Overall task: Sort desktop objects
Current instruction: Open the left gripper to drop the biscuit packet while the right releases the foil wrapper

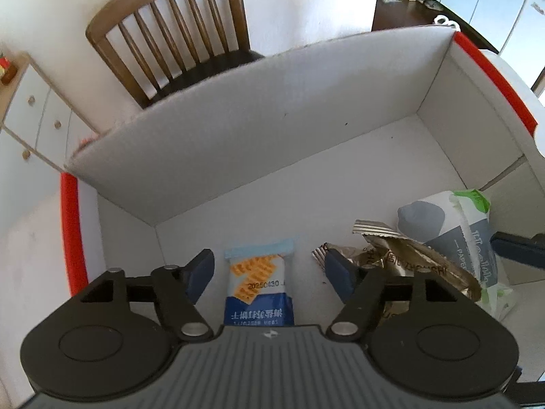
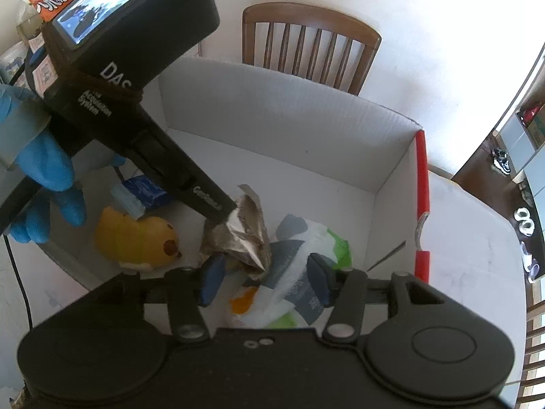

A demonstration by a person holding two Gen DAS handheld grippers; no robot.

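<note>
Both grippers sit spread wide, holding nothing. The left gripper [image 1: 269, 272] hangs over a blue biscuit packet [image 1: 258, 286] lying in the white box [image 1: 238, 136]; the right gripper [image 2: 265, 277] hovers above a tissue pack [image 2: 299, 272]. Beyond that, a crumpled foil wrapper [image 2: 248, 235] could snag, and the tools could easily bump.

Blue snack packet [image 1: 258, 286] lower end hidden; tissue pack [image 2: 299, 272] partly covered.

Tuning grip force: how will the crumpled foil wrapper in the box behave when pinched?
The foil wrapper looks torn open and creased, so probably light and floppy, collapsing under the pads. Its shiny film may slip. It overlaps the tissue pack, which might drag along.
</note>
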